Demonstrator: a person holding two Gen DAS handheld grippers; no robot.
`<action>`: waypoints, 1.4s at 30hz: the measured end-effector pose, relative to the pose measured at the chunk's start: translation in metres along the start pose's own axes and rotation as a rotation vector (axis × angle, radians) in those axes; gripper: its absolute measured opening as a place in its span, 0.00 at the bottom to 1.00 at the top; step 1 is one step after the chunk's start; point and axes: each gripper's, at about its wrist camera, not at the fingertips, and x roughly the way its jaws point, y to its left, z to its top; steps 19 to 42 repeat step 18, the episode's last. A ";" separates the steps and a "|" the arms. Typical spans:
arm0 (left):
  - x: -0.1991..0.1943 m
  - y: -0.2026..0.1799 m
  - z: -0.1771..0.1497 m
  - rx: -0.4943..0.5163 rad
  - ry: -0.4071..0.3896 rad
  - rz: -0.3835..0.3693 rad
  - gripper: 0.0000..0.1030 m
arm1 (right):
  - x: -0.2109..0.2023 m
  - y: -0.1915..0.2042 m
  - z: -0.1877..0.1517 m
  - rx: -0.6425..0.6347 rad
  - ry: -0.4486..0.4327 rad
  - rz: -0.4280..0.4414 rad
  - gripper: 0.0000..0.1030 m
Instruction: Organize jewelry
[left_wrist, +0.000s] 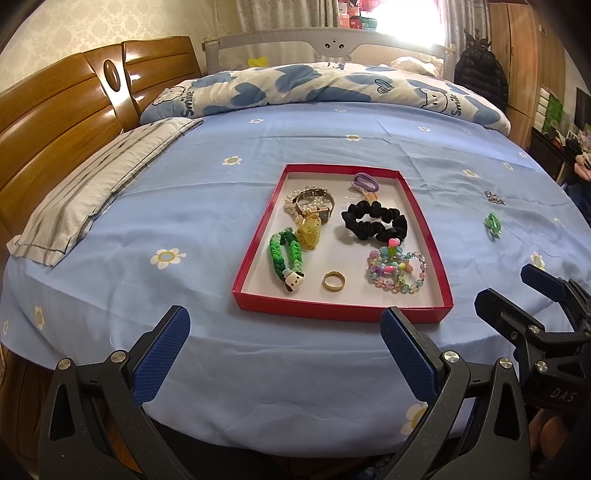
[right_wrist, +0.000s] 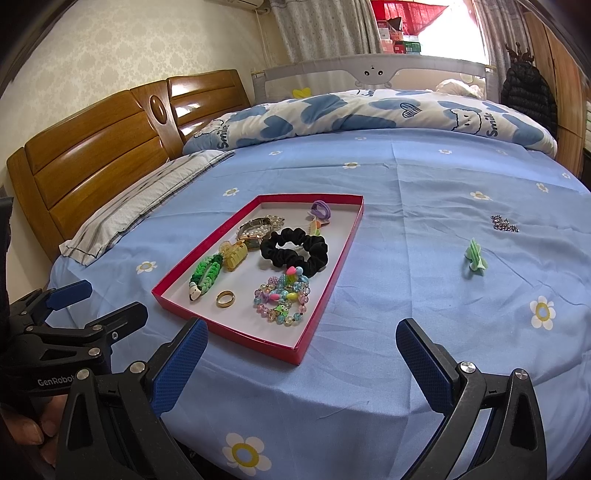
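A shallow red tray (left_wrist: 255, 251) (right_wrist: 325, 295) lies on the blue bed sheet. Inside it are a black scrunchie (left_wrist: 375, 221) (right_wrist: 294, 252), a gold ring (left_wrist: 334, 281) (right_wrist: 225, 297), a green braided band (left_wrist: 286, 258) (right_wrist: 205, 273), colourful bead bracelets (left_wrist: 397, 271) (right_wrist: 282, 301), a yellow claw clip (left_wrist: 309, 232) (right_wrist: 233, 254), a watch with pearls (left_wrist: 313, 205) (right_wrist: 256, 227) and a purple hair tie (left_wrist: 365, 181) (right_wrist: 319, 209). Outside, to the right, lie a green clip (left_wrist: 493, 222) (right_wrist: 475, 257) and a small sparkly piece (left_wrist: 494, 197) (right_wrist: 504, 223). My left gripper (left_wrist: 286, 345) and right gripper (right_wrist: 301, 360) hover open near the bed's front edge, holding nothing.
A striped pillow (left_wrist: 74, 206) (right_wrist: 140, 206) and wooden headboard (left_wrist: 55, 114) (right_wrist: 92, 158) are at the left. A blue-and-white duvet (left_wrist: 314, 86) (right_wrist: 369, 114) is bunched along the far side. A hand (right_wrist: 22, 435) holds the left gripper's body.
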 end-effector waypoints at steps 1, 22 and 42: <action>0.000 0.000 0.000 0.000 0.000 -0.001 1.00 | 0.001 -0.001 0.000 0.000 0.001 0.000 1.00; 0.005 -0.002 0.002 0.003 0.006 -0.013 1.00 | 0.001 0.000 0.001 -0.001 0.000 -0.002 1.00; 0.005 -0.002 0.002 0.003 0.006 -0.013 1.00 | 0.001 0.000 0.001 -0.001 0.000 -0.002 1.00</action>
